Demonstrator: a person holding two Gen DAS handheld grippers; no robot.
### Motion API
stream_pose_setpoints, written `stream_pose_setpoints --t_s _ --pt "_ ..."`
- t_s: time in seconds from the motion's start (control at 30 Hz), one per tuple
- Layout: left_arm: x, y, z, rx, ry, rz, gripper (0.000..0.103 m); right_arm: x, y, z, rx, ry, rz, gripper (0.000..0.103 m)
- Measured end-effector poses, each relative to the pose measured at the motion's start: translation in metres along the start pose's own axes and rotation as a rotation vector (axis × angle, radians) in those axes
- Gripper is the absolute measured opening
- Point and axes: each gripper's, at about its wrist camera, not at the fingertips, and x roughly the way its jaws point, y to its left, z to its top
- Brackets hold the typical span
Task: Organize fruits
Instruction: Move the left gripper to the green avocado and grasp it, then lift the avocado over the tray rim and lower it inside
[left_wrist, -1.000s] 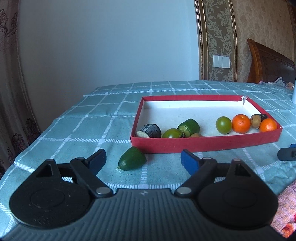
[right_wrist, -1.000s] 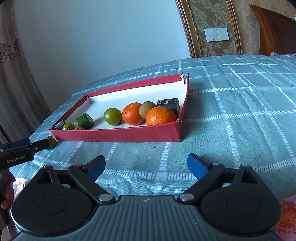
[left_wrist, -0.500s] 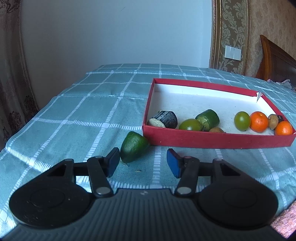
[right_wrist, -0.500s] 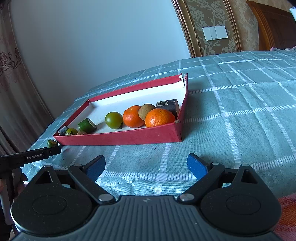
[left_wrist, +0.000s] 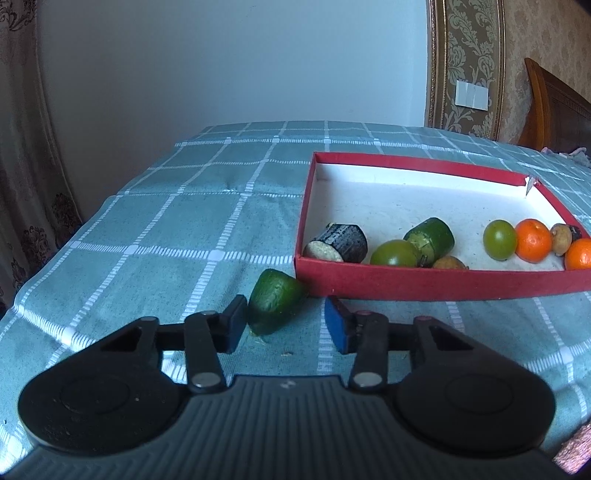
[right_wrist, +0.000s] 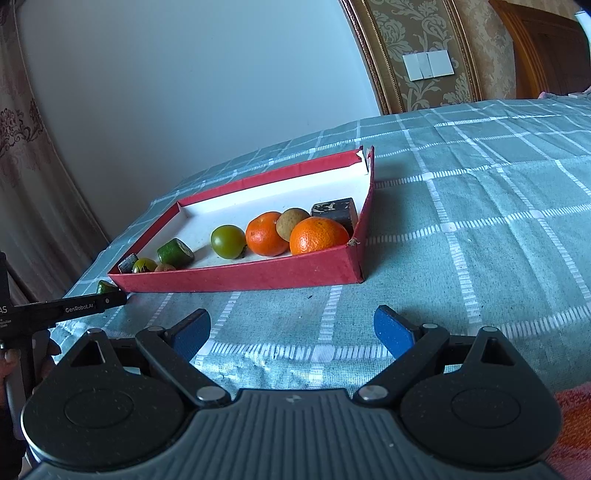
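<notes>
A green cucumber-like chunk (left_wrist: 275, 301) lies on the checked cloth just outside the near left corner of the red tray (left_wrist: 424, 286). My left gripper (left_wrist: 285, 314) has it between its closing jaws: the left pad is at its side, the right pad still stands apart. Inside the tray lie a dark chunk (left_wrist: 341, 243), a green tomato (left_wrist: 393, 253), another green chunk (left_wrist: 430, 236), a green round fruit (left_wrist: 499, 240) and two oranges (right_wrist: 317, 234). My right gripper (right_wrist: 291, 328) hovers open and empty over the cloth in front of the tray (right_wrist: 240, 275).
The teal checked cloth (left_wrist: 166, 229) drops off at the left and far edges toward a curtain (left_wrist: 22, 147) and a pale wall. A wooden headboard (left_wrist: 554, 107) stands at the back right. A hand (right_wrist: 7, 362) holds the left gripper's handle.
My left gripper has moved forward and to the left up to the green chunk, and its jaws have narrowed around it. The right gripper has kept still and stayed open.
</notes>
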Motion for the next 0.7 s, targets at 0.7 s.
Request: stream_pose_setpoints --t_s 0.7 --pt "-0.042 -0.029 0.021 -0.006 -0.130 -0.046 0.030 -0.001 -0.002 0.000 0.017 -0.006 0.012 0.096"
